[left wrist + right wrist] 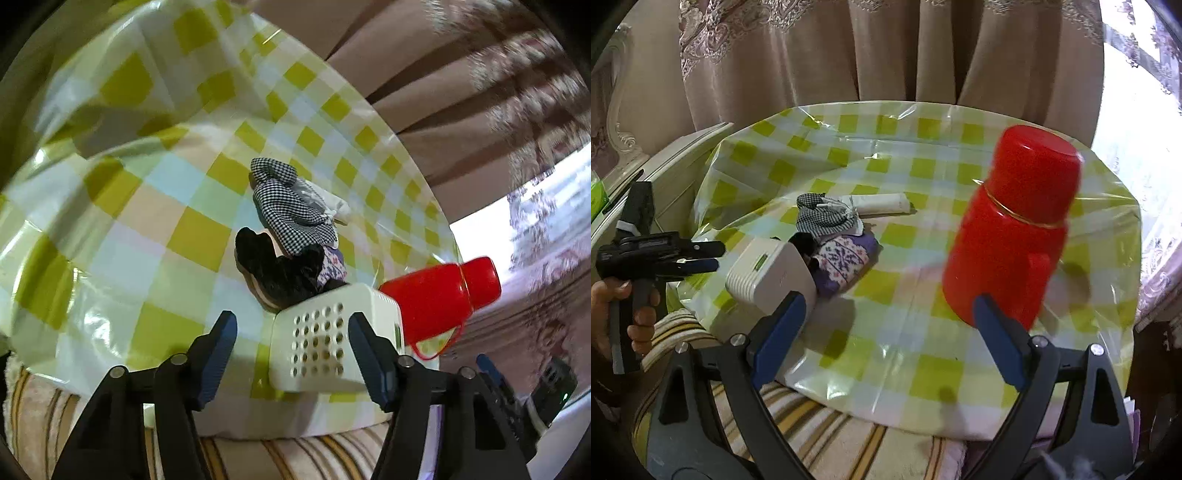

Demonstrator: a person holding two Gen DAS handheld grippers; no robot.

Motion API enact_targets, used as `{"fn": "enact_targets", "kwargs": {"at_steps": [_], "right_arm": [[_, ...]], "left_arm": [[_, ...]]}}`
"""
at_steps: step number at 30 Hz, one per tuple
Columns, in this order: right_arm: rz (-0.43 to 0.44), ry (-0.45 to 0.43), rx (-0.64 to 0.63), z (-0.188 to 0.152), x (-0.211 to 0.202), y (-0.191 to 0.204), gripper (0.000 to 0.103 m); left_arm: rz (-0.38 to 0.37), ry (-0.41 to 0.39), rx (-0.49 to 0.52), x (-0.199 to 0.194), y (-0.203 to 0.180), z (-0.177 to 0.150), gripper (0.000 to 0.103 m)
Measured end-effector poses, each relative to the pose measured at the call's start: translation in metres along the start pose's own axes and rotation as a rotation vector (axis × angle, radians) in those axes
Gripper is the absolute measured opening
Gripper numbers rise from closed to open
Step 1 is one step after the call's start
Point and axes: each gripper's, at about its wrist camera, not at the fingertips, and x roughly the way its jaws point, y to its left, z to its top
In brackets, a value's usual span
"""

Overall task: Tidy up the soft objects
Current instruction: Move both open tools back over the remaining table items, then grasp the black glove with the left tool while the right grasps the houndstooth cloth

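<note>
Houndstooth cloth (291, 206) crumpled atop pile

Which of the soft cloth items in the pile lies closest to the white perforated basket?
The fuzzy black cloth piece: it sits right against the white perforated basket, while the black-and-white houndstooth cloth and the rolled white cloth lie farther back.

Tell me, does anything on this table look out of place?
Yes. The red flask is a hard item standing among soft things. The white perforated basket lies on its side, and the clothes sit in a loose pile beside it.
</note>
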Motion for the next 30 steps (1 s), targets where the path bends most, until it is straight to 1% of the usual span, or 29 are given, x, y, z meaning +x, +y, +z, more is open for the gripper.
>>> {"fn": "enact_targets", "kwargs": {"at_steps": [5,9,14,19,20,21,22,23,25,26,28,30], "right_arm": [[0.022,0.019,-0.01,0.015,0.018,0.006,0.094],[0.043,0.026,-0.031,0.027,0.033,0.013,0.094],[0.074,0.037,-0.034,0.048,0.054,0.017,0.094],[0.124,0.071,-0.014,0.074,0.082,0.017,0.094],[0.136,0.079,-0.013,0.078,0.088,0.018,0.094],[0.147,0.085,-0.009,0.082,0.093,0.018,0.094],[0.16,0.097,0.002,0.088,0.103,0.017,0.094],[0.173,0.11,0.009,0.092,0.11,0.017,0.094],[0.204,0.143,0.025,0.099,0.127,0.016,0.094],[0.211,0.161,0.032,0.103,0.137,0.016,0.094],[0.226,0.191,0.032,0.108,0.155,0.019,0.094],[0.226,0.225,0.021,0.112,0.173,0.023,0.094]], "left_arm": [[-0.045,0.06,-0.114,0.028,0.015,0.016,0.061],[-0.059,0.092,-0.199,0.048,0.026,0.026,0.061],[-0.052,0.135,-0.272,0.074,0.036,0.034,0.061],[-0.064,0.16,-0.311,0.091,0.042,0.038,0.061],[-0.064,0.165,-0.315,0.094,0.043,0.039,0.058],[-0.058,0.168,-0.312,0.097,0.043,0.04,0.052],[-0.057,0.169,-0.313,0.098,0.044,0.041,0.049],[-0.059,0.171,-0.314,0.1,0.044,0.042,0.048],[-0.059,0.175,-0.307,0.103,0.044,0.043,0.041],[-0.055,0.175,-0.305,0.104,0.044,0.043,0.039],[-0.063,0.181,-0.306,0.107,0.046,0.044,0.027],[-0.066,0.177,-0.302,0.107,0.048,0.044,0.022]]}}
